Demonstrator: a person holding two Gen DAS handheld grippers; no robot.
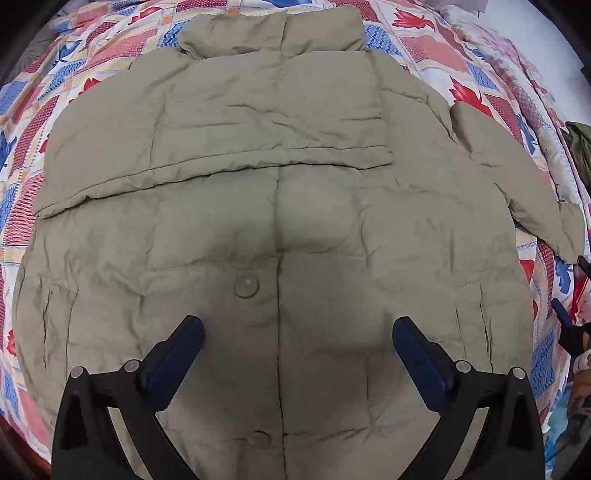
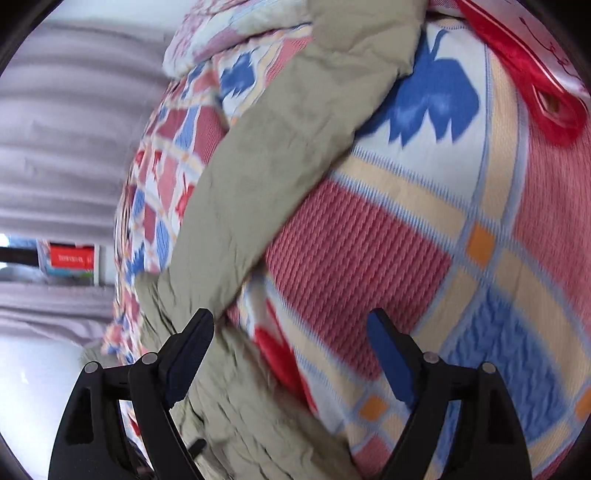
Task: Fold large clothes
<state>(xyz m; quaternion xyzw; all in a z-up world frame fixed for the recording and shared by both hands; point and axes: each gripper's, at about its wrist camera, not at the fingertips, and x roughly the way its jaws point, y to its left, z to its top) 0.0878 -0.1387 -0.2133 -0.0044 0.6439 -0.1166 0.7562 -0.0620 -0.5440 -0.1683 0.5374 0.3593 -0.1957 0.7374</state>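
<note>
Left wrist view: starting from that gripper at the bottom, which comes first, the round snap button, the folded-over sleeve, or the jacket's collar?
From the left gripper, going up the picture:
1. Snap button, just above the fingertips, slightly left of the front seam.
2. Folded sleeve, laid across the jacket's chest.
3. Collar, at the top edge, farthest.

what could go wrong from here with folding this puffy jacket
1. One sleeve is folded across the jacket; its puffy filling may make it spring back.
2. The other sleeve lies out on the patterned quilt; the open right gripper, with only its cuff between the fingers, might pinch quilt too.
3. The open left gripper hovers above the front and could crease it.
</note>
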